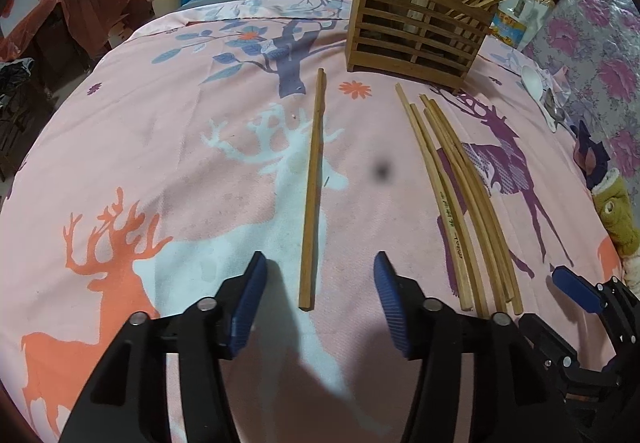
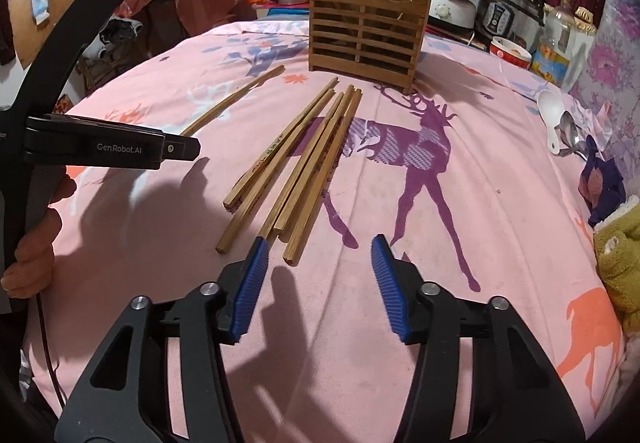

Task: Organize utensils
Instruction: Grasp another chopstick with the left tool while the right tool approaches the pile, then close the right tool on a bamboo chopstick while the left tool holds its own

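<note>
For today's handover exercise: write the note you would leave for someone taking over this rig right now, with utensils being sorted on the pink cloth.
Left gripper: open, empty, single chopstick lying between its jaws, untouched.
Right gripper: open, empty, at the near ends of the chopstick bundle.
Wooden holder stands at the far side of the cloth, with a few chopsticks already inside.
White spoon and metal spoon lie at the right edge.
Left: the single chopstick, the bundle, both spoons.
</note>
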